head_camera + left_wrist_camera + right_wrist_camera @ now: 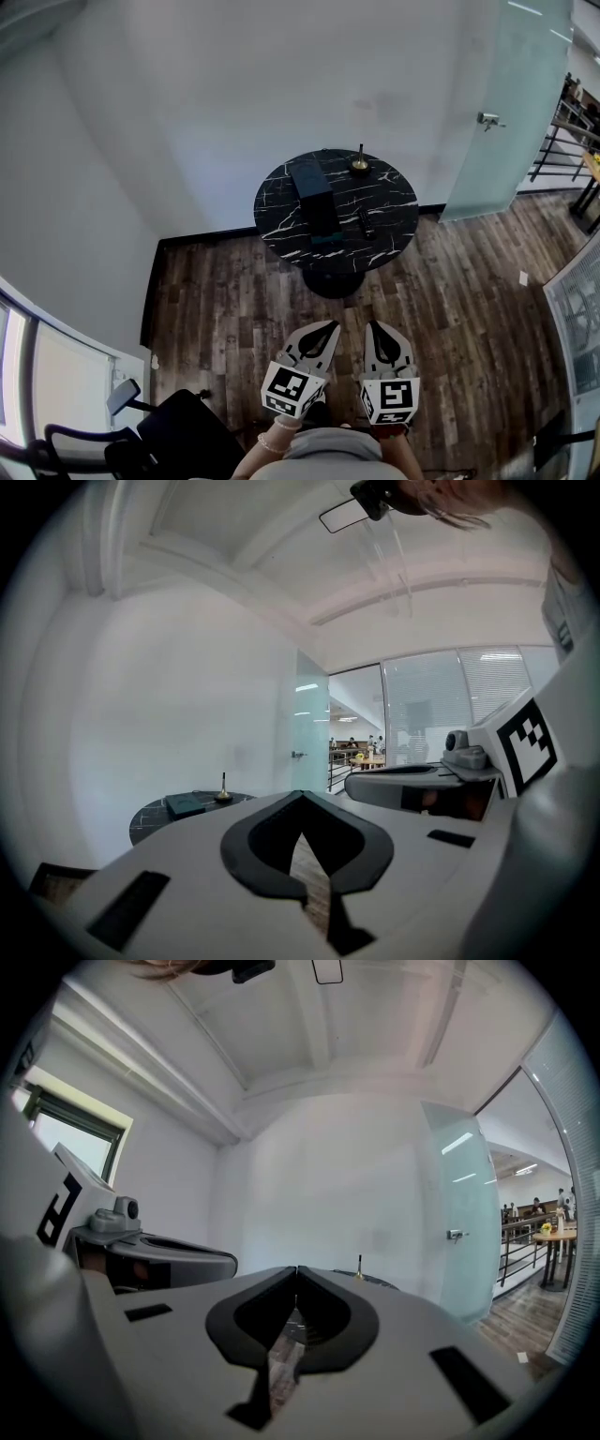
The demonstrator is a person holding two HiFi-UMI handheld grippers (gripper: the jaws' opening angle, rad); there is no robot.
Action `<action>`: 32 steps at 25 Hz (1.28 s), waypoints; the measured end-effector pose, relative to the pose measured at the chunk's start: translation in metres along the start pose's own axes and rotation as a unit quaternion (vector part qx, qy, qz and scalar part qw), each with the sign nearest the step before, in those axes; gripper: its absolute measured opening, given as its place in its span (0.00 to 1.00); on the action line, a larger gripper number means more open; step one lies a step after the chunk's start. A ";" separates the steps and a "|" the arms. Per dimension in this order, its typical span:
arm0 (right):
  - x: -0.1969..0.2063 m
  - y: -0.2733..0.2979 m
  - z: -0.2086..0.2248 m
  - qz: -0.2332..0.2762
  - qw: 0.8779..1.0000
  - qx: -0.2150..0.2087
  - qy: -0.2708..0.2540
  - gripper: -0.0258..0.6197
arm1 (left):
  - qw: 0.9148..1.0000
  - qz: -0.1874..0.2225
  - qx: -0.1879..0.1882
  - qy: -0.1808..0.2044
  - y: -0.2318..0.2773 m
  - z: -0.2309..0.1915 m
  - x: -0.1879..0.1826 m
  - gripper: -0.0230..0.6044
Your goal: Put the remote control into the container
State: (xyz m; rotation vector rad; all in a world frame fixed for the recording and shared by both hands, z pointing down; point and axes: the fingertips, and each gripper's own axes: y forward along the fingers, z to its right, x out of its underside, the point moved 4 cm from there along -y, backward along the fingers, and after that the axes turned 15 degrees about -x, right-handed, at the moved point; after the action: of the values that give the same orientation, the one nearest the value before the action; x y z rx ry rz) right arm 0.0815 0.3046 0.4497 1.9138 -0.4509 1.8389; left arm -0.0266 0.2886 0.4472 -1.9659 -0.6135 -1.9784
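A round black marble table (389, 202) stands ahead on the wooden floor. On it lies a long dark teal container (312, 194), with the slim black remote control (364, 222) to its right. Both grippers hover low over the floor, well short of the table. My left gripper (325, 328) is shut and empty, and so is my right gripper (377, 327) beside it. In the left gripper view the closed tips (300, 794) point past the table (150, 819) and container (186, 804). In the right gripper view the closed tips (297, 1269) cover most of the table (377, 1282).
A small brass stand (360, 164) sits at the table's far edge. A frosted glass door (506, 103) is at the right, with a railing (562, 141) beyond it. A black office chair (141, 436) stands at the near left. White walls rise behind the table.
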 end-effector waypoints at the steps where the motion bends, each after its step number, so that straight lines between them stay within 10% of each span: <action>1: 0.000 0.006 0.000 -0.001 1.000 0.002 0.000 0.06 | 1.000 0.000 0.003 0.001 0.004 -0.005 0.000 0.05; 32: -0.012 0.126 0.015 -0.013 1.000 -0.014 0.005 0.06 | 1.000 -0.006 0.019 -0.001 0.078 -0.088 -0.008 0.05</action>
State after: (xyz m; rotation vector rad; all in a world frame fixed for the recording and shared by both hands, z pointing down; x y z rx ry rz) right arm 0.0274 0.1895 0.4491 1.8822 -0.4445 1.8148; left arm -0.0651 0.1774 0.4485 -1.9450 -0.6610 -1.9580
